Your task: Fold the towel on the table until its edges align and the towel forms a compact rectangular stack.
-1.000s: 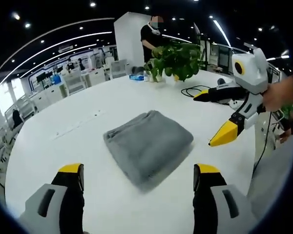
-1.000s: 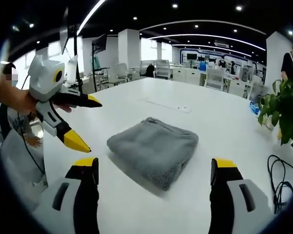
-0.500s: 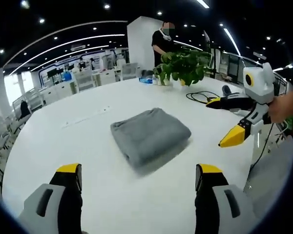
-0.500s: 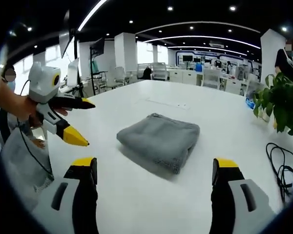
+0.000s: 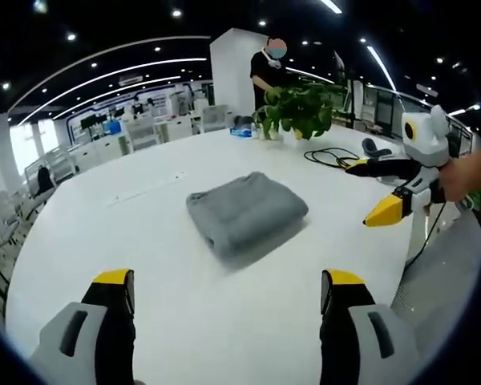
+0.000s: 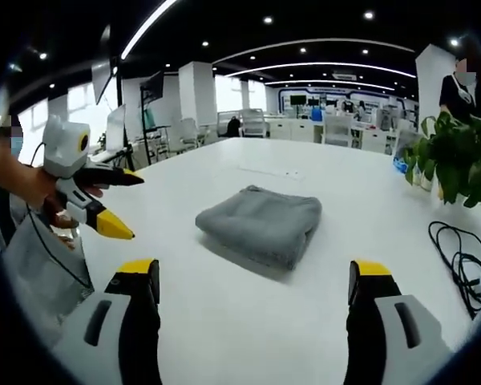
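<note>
Evidently the folding is complete or nearly so: the towel [image 5: 247, 215] lies as a compact grey rectangular stack on the white table [image 5: 144, 241], ahead of both tools and well apart from each. The left gripper [image 5: 224, 293] hangs above the near table edge with its jaws spread wide and nothing between them. The right gripper [image 6: 252, 285] is likewise spread and empty, and appears in the left gripper view off to the right of the towel, held in a hand.

Judgement: the layers look aligned; the next move calls only for a check of the edges, and a small tuck if one layer overhangs.

Beyond the towel stand a potted plant [image 5: 301, 108] and a black cable [image 6: 457, 257]. A person [image 5: 268, 68] stands behind the plant. The room is an open office with desks, chairs and ceiling strip lights.
</note>
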A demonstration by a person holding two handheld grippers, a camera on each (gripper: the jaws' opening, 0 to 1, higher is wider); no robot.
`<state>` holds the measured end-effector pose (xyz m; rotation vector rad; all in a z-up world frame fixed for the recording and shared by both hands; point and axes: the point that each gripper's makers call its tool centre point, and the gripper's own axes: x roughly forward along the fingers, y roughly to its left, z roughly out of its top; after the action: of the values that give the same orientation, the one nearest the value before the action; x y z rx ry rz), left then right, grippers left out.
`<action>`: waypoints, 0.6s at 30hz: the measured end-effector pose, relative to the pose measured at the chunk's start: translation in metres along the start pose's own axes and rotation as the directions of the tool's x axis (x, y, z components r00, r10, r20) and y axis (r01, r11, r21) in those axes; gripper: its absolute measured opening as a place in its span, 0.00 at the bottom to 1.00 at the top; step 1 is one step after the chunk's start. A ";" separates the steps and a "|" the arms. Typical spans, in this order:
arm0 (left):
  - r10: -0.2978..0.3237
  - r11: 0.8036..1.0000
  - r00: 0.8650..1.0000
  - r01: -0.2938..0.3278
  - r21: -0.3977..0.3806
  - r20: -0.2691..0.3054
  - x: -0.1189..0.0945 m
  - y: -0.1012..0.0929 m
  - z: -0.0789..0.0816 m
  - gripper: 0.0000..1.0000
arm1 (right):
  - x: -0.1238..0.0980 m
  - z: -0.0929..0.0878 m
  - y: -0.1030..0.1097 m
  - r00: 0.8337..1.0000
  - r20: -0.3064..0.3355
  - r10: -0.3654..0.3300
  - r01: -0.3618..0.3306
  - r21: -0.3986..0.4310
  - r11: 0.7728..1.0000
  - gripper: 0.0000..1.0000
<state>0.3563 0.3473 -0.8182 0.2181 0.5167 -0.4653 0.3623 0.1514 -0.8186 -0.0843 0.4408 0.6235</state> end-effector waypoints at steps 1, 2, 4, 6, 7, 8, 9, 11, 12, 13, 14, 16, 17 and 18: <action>0.001 1.000 1.000 -0.001 -0.001 0.000 -0.001 0.000 -0.001 0.99 | -0.001 0.000 0.001 1.000 0.001 0.000 0.000 0.003 1.000 0.99; 0.002 1.000 1.000 -0.002 -0.002 0.001 -0.003 -0.001 -0.002 0.99 | -0.002 -0.001 0.002 1.000 0.003 -0.002 0.002 0.006 1.000 0.99; 0.007 1.000 1.000 -0.007 -0.004 0.005 -0.006 -0.002 -0.004 0.99 | -0.003 -0.001 0.005 1.000 0.007 -0.003 0.003 0.000 1.000 0.99; 0.010 1.000 1.000 -0.010 -0.009 0.014 -0.010 -0.004 -0.004 0.98 | -0.005 -0.001 0.007 1.000 0.013 -0.004 0.004 -0.005 1.000 0.99; 0.013 1.000 1.000 -0.013 -0.011 0.019 -0.011 -0.004 -0.003 0.98 | -0.005 -0.002 0.007 1.000 0.012 -0.004 0.004 -0.007 1.000 0.99; 0.016 1.000 1.000 -0.016 -0.011 0.024 -0.012 -0.005 -0.003 0.98 | -0.006 -0.003 0.009 1.000 0.011 -0.003 0.003 -0.011 1.000 0.99; 0.019 1.000 0.999 -0.019 -0.011 0.028 -0.013 -0.005 -0.003 0.98 | -0.007 -0.003 0.010 1.000 0.010 -0.002 0.002 -0.011 1.000 0.99; 0.025 1.000 0.999 -0.024 -0.016 0.027 -0.015 -0.005 -0.005 0.97 | -0.008 -0.004 0.012 1.000 0.009 -0.003 0.003 -0.010 1.000 0.99; 0.026 0.999 0.999 -0.026 -0.019 0.027 -0.016 -0.006 -0.006 0.97 | -0.008 -0.005 0.012 1.000 0.010 -0.004 0.004 -0.007 1.000 0.99; 0.029 0.999 0.999 -0.029 -0.020 0.027 -0.017 -0.006 -0.007 0.97 | -0.008 -0.005 0.011 1.000 0.010 -0.006 0.006 -0.006 1.000 0.99; 0.032 0.999 0.999 -0.032 -0.019 0.027 -0.017 -0.005 -0.009 0.97 | -0.009 -0.006 0.011 1.000 0.009 -0.009 0.009 -0.006 1.000 0.99; 0.036 0.999 0.999 -0.036 -0.016 0.024 -0.019 -0.005 -0.012 0.97 | -0.010 -0.006 0.013 1.000 0.013 -0.010 0.010 0.003 1.000 0.99; 0.039 0.999 0.999 -0.039 -0.013 0.021 -0.019 -0.005 -0.014 0.97 | -0.011 -0.006 0.014 1.000 0.017 -0.009 0.008 0.008 1.000 0.99; 0.041 0.999 0.999 -0.041 -0.011 0.020 -0.020 -0.004 -0.014 0.97 | -0.011 -0.006 0.015 1.000 0.020 -0.008 0.008 0.007 1.000 0.99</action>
<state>0.3328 0.3554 -0.8204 0.2127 0.4937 -0.4246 0.3433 0.1564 -0.8181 -0.0735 0.4232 0.6146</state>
